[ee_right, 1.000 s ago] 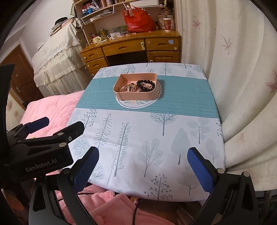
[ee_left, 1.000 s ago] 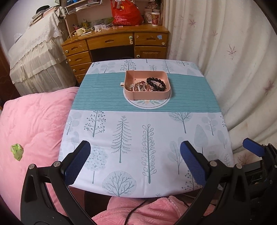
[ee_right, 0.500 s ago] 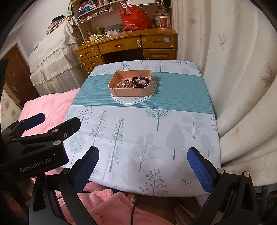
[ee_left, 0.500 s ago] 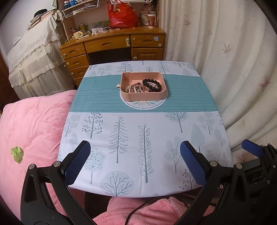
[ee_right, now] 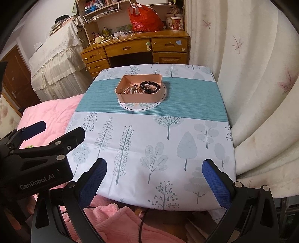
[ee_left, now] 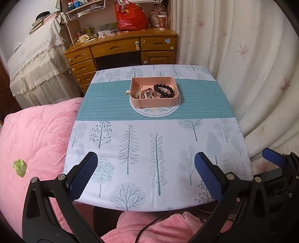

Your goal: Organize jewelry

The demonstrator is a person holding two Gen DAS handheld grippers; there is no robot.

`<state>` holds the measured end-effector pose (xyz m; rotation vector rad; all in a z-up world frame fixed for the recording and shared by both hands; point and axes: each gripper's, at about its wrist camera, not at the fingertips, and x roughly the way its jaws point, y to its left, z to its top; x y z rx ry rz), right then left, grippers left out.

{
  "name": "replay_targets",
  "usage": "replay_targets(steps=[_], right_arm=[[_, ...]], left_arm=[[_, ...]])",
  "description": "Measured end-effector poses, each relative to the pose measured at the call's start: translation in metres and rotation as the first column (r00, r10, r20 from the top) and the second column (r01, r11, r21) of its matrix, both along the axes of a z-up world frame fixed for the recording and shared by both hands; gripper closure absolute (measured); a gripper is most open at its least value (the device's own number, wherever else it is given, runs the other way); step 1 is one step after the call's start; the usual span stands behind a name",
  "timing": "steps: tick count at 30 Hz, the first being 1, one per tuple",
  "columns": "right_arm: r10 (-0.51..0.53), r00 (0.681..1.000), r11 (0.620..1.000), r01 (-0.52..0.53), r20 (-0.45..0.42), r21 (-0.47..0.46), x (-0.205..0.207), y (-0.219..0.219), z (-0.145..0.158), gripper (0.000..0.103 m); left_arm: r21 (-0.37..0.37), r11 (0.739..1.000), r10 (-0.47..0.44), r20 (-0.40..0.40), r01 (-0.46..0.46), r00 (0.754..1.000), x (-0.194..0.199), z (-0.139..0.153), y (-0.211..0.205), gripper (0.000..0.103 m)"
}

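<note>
We hold the left gripper (ee_left: 145, 164) over the near edge of the table (ee_left: 220, 104), its blue-padded fingers (ee_left: 85, 172) spread wide with nothing between them. The right gripper (ee_right: 153, 172) hangs likewise released and empty, just to the right of the left one, whose black frame shows at the left side of the right wrist view. Well ahead of both grippers, on the teal stripe of the tree-printed tablecloth (ee_left: 142, 142), sits the pink tray (ee_left: 158, 101), resting on a round white mat (ee_left: 160, 112) that peeks out in front of it and to its right. Inside the tray lies the jewelry (ee_left: 147, 94): a black bead bracelet (ee_left: 164, 89) in the right half, and a tangle of paler bracelets and chains in the near left part; we cannot tell the single pieces apart there. The far left corner of the tray shows bare pink floor. To the left of our left gripper spreads a pink quilt (ee_left: 35, 134) with a small green scrap (ee_left: 19, 167) on it. Beyond the table stands a wooden desk (ee_left: 121, 50) with a red bag (ee_left: 130, 17) on top, and a pale curtain (ee_left: 252, 65) hangs to the right of both grippers.
</note>
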<state>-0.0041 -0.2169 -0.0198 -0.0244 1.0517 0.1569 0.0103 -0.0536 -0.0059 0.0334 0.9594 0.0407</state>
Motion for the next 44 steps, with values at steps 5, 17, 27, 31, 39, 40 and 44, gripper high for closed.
replay_targets(steps=[5, 17, 27, 31, 39, 40, 44], right_arm=[[0.013, 1.0, 1.0, -0.013, 0.007, -0.012, -0.002, 0.002, 0.001, 0.0], [0.014, 1.0, 1.0, -0.014, 0.006, -0.01, -0.002, 0.003, 0.002, 0.0], [-0.005, 1.0, 1.0, 0.005, 0.001, -0.023, 0.004, 0.0, 0.005, 0.0], [-0.02, 1.0, 0.999, 0.02, -0.004, -0.024, 0.009, -0.002, 0.004, 0.0], [-0.036, 0.999, 0.999, 0.035, -0.039, -0.023, 0.021, 0.0, -0.004, 0.0], [-0.036, 0.998, 0.999, 0.035, -0.043, -0.024, 0.023, 0.0, -0.005, 0.0], [-0.041, 0.997, 0.999, 0.04, -0.062, -0.03, 0.031, 0.005, -0.01, 0.0]], left_arm=[[0.0, 1.0, 0.004, 0.003, -0.004, 1.0, -0.003, 0.0, 0.001, 0.0], [0.004, 1.0, 0.013, 0.016, -0.013, 1.0, -0.005, 0.004, 0.006, 0.0], [-0.001, 1.0, -0.008, 0.019, 0.008, 1.0, 0.003, 0.006, 0.007, 0.0], [0.002, 1.0, -0.022, 0.01, 0.022, 1.0, 0.009, 0.005, 0.005, 0.0], [-0.009, 1.0, -0.017, -0.008, 0.017, 1.0, 0.02, -0.001, 0.014, 0.0], [-0.01, 1.0, -0.017, -0.01, 0.017, 1.0, 0.021, -0.002, 0.015, 0.0], [-0.019, 1.0, -0.022, -0.026, 0.022, 0.999, 0.029, -0.007, 0.023, 0.0]])
